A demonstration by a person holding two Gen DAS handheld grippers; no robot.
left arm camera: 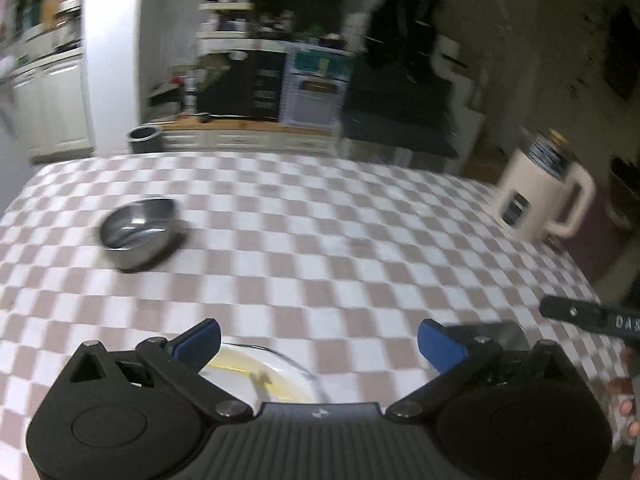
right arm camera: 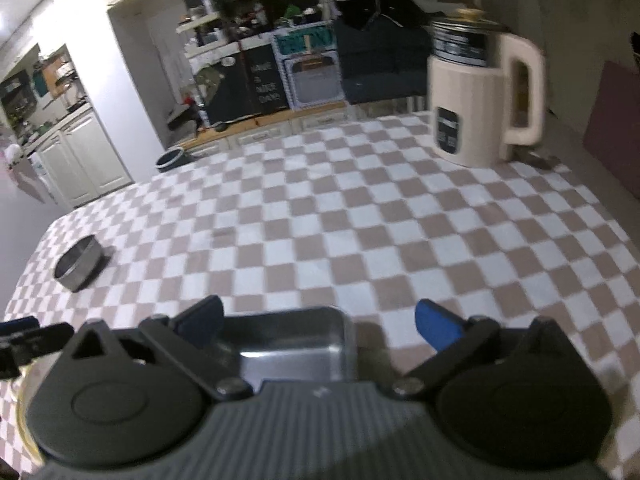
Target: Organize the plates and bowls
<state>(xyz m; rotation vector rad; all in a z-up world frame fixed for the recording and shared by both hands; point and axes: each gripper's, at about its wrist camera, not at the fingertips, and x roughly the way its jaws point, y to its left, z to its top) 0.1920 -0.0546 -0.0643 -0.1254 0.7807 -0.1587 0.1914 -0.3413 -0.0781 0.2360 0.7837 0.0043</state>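
Observation:
My left gripper (left arm camera: pixel 320 340) is open, its blue pads wide apart with nothing between them. Just below it a white plate with a yellow rim (left arm camera: pixel 264 376) lies on the checked tablecloth (left arm camera: pixel 320 240). A round steel bowl (left arm camera: pixel 138 232) sits farther off to the left. My right gripper (right arm camera: pixel 320 324) is open too, held over a square steel tray (right arm camera: pixel 296 344) that rests on the cloth without touching its pads. From the right wrist the round bowl (right arm camera: pixel 78 264) shows at the far left, and the plate's rim (right arm camera: pixel 22 420) at the lower left.
A cream jug with a handle (right arm camera: pixel 480 100) stands at the table's far right corner. A dark bin (right arm camera: pixel 170 158) sits on the floor beyond the far edge. Cabinets and cluttered shelves fill the background. A hand (left arm camera: pixel 628 400) holds the other gripper at the right.

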